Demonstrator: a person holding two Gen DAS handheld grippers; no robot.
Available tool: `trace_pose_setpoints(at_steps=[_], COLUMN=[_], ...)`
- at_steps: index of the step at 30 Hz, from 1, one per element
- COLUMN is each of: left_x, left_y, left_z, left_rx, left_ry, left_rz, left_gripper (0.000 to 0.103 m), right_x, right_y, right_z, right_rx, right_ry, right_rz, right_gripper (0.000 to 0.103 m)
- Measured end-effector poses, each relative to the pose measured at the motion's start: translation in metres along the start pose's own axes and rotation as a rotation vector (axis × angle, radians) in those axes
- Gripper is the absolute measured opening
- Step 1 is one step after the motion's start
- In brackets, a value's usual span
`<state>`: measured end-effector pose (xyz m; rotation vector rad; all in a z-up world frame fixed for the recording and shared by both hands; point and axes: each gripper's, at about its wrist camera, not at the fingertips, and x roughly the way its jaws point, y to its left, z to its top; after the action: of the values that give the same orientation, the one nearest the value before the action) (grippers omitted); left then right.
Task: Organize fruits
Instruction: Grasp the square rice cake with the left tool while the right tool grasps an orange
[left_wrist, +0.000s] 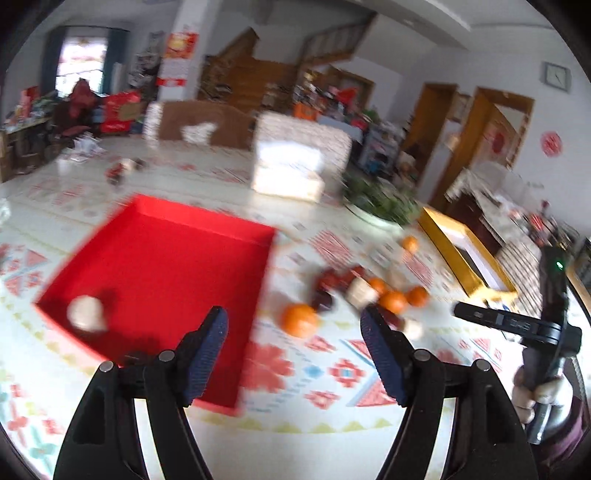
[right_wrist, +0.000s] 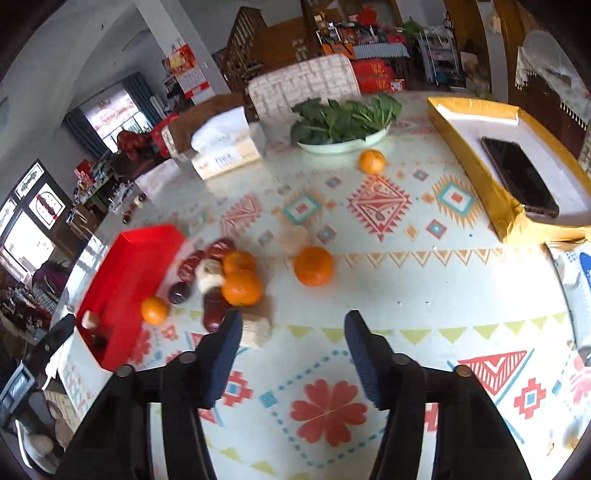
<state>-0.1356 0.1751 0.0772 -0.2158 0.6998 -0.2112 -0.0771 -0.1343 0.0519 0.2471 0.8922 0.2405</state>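
Note:
My left gripper (left_wrist: 293, 317) is open over the patterned tablecloth with nothing between its fingers, beside the right wall of a red tray (left_wrist: 166, 258). A pale round piece (left_wrist: 86, 314) lies in the tray's near left corner. One orange (left_wrist: 299, 319) sits just beyond the fingertips, and more oranges (left_wrist: 393, 301) and dark red fruits (left_wrist: 332, 278) lie to its right. My right gripper (right_wrist: 293, 319) is also open and empty. Ahead to its left lies a heap of oranges (right_wrist: 242, 288), red fruits (right_wrist: 214, 314) and pale pieces (right_wrist: 208, 273). A single orange (right_wrist: 314, 266) lies straight ahead.
A gold tray (right_wrist: 461, 155) holding a black phone (right_wrist: 517, 177) stands at the right. A bowl of greens (right_wrist: 343, 147), a lone orange (right_wrist: 371, 161) and a tissue box (right_wrist: 225, 147) are at the back. A hand (left_wrist: 532, 398) shows at the left wrist view's right edge.

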Motion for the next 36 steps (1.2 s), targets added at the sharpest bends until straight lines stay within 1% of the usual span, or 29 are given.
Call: trace_pose_setpoints(at_steps=[2,4,5,6,7,10,12,13,15,16,21,23,24,28,30,31,32,33,36], left_x=[0.015,0.028,0.034,0.04,0.045,0.062,0.067,0.07,0.076,0.078,0.087,0.093,0.096,0.123,0.133,0.136,0.136,0.134,0.129], left_y=[-0.013,-0.023,-0.028,-0.033,-0.036,-0.049,-0.059,-0.066,-0.076,-0.082,-0.111,-0.126,-0.131,-0.148,-0.151,-0.152,-0.153,-0.153,-0.156], left_z=[-0.005,-0.008,-0.01,-0.011,-0.012,-0.015,-0.017,-0.017,-0.018,-0.018,-0.02,-0.022,-0.022,-0.027,-0.03,-0.033,-0.035,-0.038,-0.041], left_rx=[0.013,0.025,0.032,0.04,0.045,0.058,0.083,0.101,0.133,0.152,0.257,0.324,0.348,0.424,0.442,0.44,0.435,0.434,0.431], left_ry=[0.038,0.064,0.077,0.094,0.109,0.146,0.154,0.158,0.164,0.166,0.162,0.155,0.157,0.202,0.227,0.251,0.265,0.273,0.264], left_rz=[-0.035,-0.06,-0.071,-0.078,-0.08,-0.091,-0.101,-0.111,-0.123,-0.128,-0.165,-0.185,-0.186,-0.138,-0.11,-0.12,-0.14,-0.155,-0.15], left_gripper=[0.074,0.072,0.063,0.056,0.047,0.046,0.046,0.046,0.046,0.046,0.046,0.046,0.046,0.046,0.046,0.046,0.042,0.04,0.04], right_x=[0.008,0.018,0.02,0.027,0.033,0.05,0.061,0.066,0.073,0.074,0.072,0.069,0.067,0.06,0.058,0.057,0.056,0.055,0.053], right_y=[-0.005,-0.006,-0.009,-0.009,-0.009,-0.008,-0.006,-0.007,-0.007,-0.007,-0.011,-0.014,-0.016,-0.025,-0.028,-0.029,-0.03,-0.031,-0.031], right_z=[0.003,0.011,0.013,0.017,0.021,0.027,0.029,0.03,0.031,0.032,0.029,0.029,0.028,0.03,0.03,0.03,0.031,0.031,0.032], right_rx=[-0.014,-0.016,-0.015,-0.014,-0.012,-0.013,-0.021,-0.021,-0.025,-0.029,-0.028,-0.012,-0.006,0.025,0.035,0.038,0.041,0.045,0.048], right_ry=[-0.004,-0.009,-0.011,-0.01,-0.008,0.005,0.018,0.022,0.028,0.022,0.012,0.01,0.006,-0.009,-0.012,-0.014,-0.016,-0.018,-0.022], right_rz=[-0.019,-0.028,-0.026,-0.021,-0.017,-0.013,-0.018,-0.018,-0.03,-0.036,-0.021,-0.014,-0.009,0.013,0.022,0.024,0.026,0.032,0.043], right_gripper=[0.051,0.051,0.05,0.05,0.05,0.05,0.05,0.049,0.043,0.038,0.037,0.037,0.037,0.037,0.037,0.037,0.037,0.037,0.037])
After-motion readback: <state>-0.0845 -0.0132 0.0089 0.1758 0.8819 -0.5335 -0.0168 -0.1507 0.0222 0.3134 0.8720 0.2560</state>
